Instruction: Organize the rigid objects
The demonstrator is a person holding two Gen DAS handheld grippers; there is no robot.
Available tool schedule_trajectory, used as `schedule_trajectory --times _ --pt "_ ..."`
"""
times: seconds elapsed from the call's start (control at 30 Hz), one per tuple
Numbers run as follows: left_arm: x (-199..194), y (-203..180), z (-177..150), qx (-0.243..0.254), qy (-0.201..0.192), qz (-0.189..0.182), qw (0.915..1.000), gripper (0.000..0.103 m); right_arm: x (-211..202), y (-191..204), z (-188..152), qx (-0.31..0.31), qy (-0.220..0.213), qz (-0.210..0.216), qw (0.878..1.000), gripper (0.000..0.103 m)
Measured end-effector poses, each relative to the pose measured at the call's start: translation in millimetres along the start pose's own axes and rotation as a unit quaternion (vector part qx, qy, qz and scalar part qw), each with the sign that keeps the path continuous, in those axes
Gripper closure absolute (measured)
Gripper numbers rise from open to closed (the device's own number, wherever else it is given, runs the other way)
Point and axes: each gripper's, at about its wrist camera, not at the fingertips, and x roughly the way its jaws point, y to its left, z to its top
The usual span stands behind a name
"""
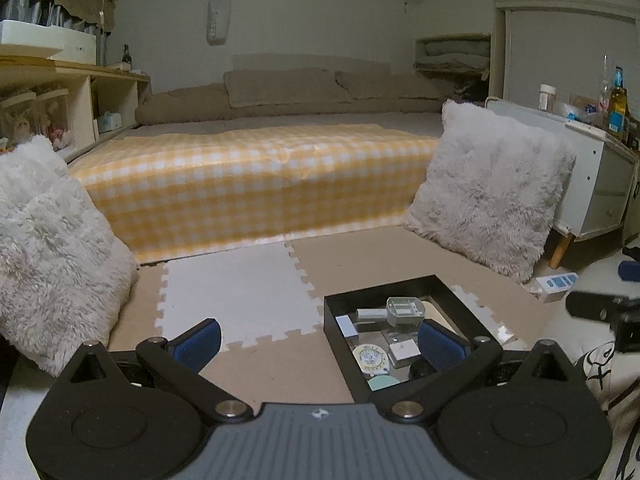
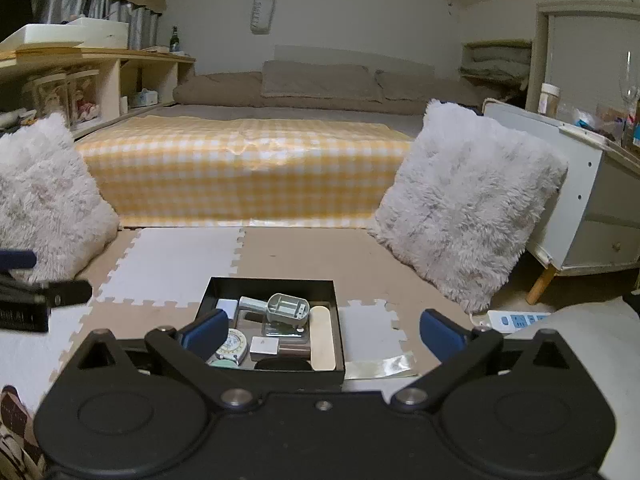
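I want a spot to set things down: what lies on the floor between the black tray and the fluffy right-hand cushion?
In the right wrist view, only bare foam puzzle mat lies between the black rectangular tray and the fluffy white cushion.

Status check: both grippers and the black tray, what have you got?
Left gripper open, nothing between its fingers. Right gripper open wide, empty. Black tray on the foam mat, small items packed inside. Nothing blocking it.

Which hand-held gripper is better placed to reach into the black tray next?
Right hand-held gripper, probably: the black tray sits centered between its open fingers, while it lies off beside the left hand-held gripper.
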Motion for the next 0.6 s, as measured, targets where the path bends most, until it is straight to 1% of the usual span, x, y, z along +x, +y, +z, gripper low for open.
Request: schedule_trajectory --times 0.13,0.2,0.3,0.6 --pt "-1.5 -1.9 -3.6 0.006 -0.004 0.003 1.0 0.0 0.3 -1.2 -2.5 0.008 -0.01 -0.008 1.0 0.0" --pt "-1.9 -2.8 -6.3 0.007 -0.004 0.004 1.0 0.0 2.4 -1.8 -4.9 0.013 -0.008 -0.007 1.0 0.0" --pt "-2.0 -0.9 -7.8 0.001 -0.003 0.001 1.0 0.0 5.4 0.6 -8.1 0.008 -0.004 -0.015 1.0 0.0" --pt "-0.3 1.1 -9.8 -0.003 -0.007 0.006 1.0 0.0 6.9 -3.0 -11.0 0.024 -0.006 -0.005 1.0 0.0"
